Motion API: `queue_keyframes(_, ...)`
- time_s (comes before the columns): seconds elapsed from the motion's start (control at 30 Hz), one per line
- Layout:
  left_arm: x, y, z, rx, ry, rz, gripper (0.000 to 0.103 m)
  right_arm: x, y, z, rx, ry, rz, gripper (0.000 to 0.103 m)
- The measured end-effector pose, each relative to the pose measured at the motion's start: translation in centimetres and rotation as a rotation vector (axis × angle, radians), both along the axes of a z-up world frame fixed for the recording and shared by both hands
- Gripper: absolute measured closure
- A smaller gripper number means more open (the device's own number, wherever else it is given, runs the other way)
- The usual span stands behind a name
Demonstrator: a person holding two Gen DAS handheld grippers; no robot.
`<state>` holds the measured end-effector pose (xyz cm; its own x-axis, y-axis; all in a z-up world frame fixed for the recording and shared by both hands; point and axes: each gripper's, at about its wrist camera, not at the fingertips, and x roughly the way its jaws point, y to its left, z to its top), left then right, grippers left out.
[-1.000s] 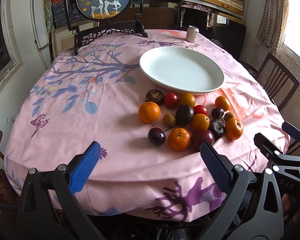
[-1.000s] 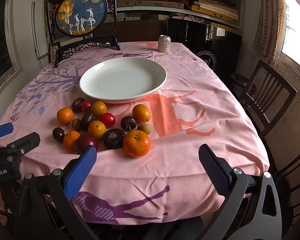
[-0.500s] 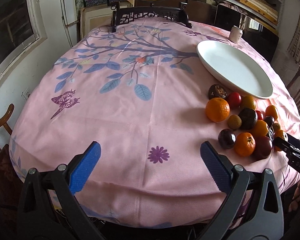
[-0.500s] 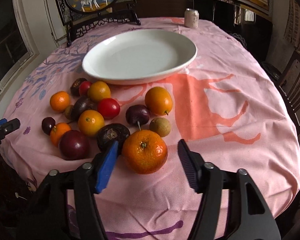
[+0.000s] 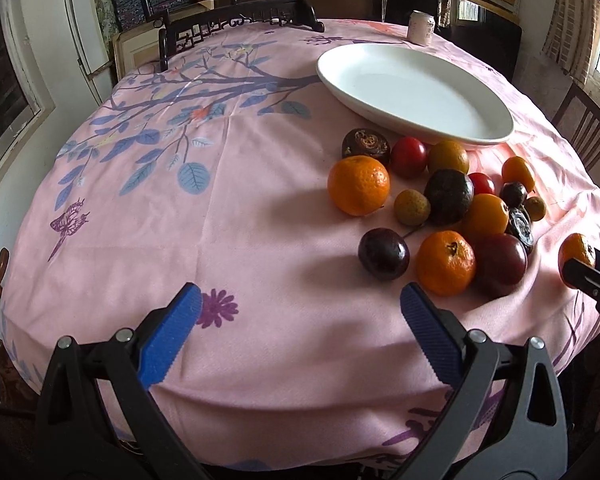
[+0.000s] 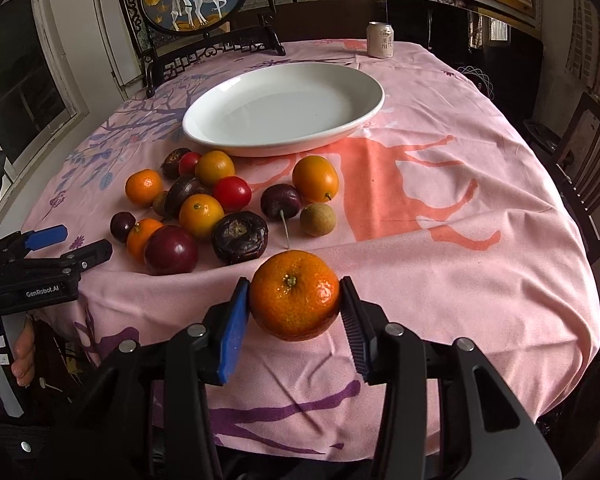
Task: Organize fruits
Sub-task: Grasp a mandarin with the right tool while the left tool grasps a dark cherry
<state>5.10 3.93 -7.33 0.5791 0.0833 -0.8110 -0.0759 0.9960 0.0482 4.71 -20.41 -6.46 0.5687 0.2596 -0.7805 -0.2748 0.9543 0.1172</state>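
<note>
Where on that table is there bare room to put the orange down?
The white plate holds nothing. Bare cloth also lies right of the fruit pile, across the coral deer print toward the can, and left of the pile over the blue-leaf print. In front of the plate it is crowded. The right claw grips the orange.

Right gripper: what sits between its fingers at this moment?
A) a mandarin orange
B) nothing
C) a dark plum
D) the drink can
A: in the right wrist view the right gripper has both pads pressed against a mandarin orange.
</note>
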Motion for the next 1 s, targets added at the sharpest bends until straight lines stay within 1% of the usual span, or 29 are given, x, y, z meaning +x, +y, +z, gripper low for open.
queue_keyframes(0.07,0.8,-0.2,-0.3,0.005,-0.004,0.003,0.004,0.5,-0.2,-0.5,0.017,0.010,-0.002,0.057)
queue_keyframes(0.13,1.6,-0.6,-0.7,-0.027,0.008,-0.029,0.013,0.8,-0.4,-0.8,0.034,0.018,-0.003,0.057)
queue_keyframes(0.17,1.9,-0.8,-1.0,-0.043,0.019,-0.043,0.016,1.0,-0.3,-1.0,0.039,0.019,-0.003,0.057)
queue_keyframes(0.2,2.2,-1.1,-1.2,-0.054,0.023,-0.056,0.022,1.3,-0.4,-1.1,0.048,0.023,-0.004,0.057)
queue_keyframes(0.27,2.5,-1.4,-1.3,-0.052,0.003,-0.060,0.026,1.9,-0.4,-1.4,0.068,0.035,-0.004,0.057)
queue_keyframes(0.37,3.0,-1.3,-1.1,-0.093,-0.008,-0.073,0.038,2.5,-0.1,-1.3,0.062,0.023,0.002,0.057)
queue_keyframes(0.43,3.1,-1.3,-1.1,-0.090,-0.013,-0.075,0.070,2.5,0.1,-1.3,0.050,0.014,0.004,0.058)
queue_keyframes(0.5,3.1,-1.3,-1.0,-0.107,-0.013,-0.085,0.074,2.4,0.1,-1.2,0.051,0.014,0.002,0.058)
queue_keyframes(0.7,2.3,-1.2,-0.6,-0.142,-0.024,-0.083,0.075,2.1,-0.3,-0.9,0.070,0.011,-0.012,0.058)
queue_keyframes(0.83,1.6,-0.7,1.1,-0.152,-0.062,-0.073,0.075,1.6,-0.6,0.2,0.080,-0.023,-0.013,0.058)
queue_keyframes(0.93,1.2,-0.8,2.7,-0.137,-0.100,-0.082,0.075,1.7,-0.8,0.8,0.085,-0.042,-0.019,0.058)
queue_keyframes(1.0,1.3,-0.9,3.4,-0.126,-0.110,-0.086,0.074,2.0,-0.9,0.8,0.089,-0.040,-0.022,0.058)
